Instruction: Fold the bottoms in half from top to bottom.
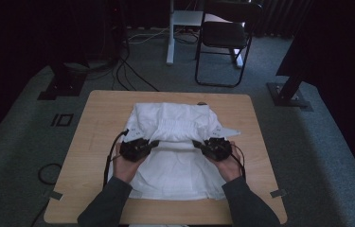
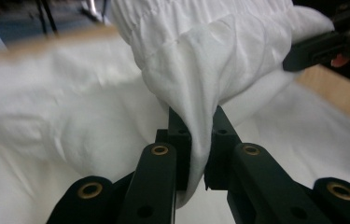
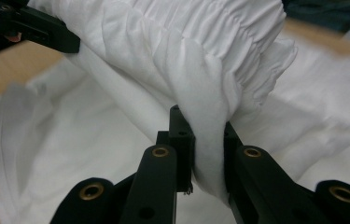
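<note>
Left gripper (image 2: 199, 140) fingers (image 2: 180, 135) are pinching a fold of the white gathered-waist cloth garment (image 1: 177, 142). Right gripper (image 3: 207, 140) fingers (image 3: 182, 135) are pinching its opposite edge. The garment is lying spread across the light wooden counter (image 1: 94, 137), its gathered band raised between both grippers.

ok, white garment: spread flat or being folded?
Being folded: both grippers pinch the white garment's gathered waistband edge, lifted over the fabric flat on the table.
</note>
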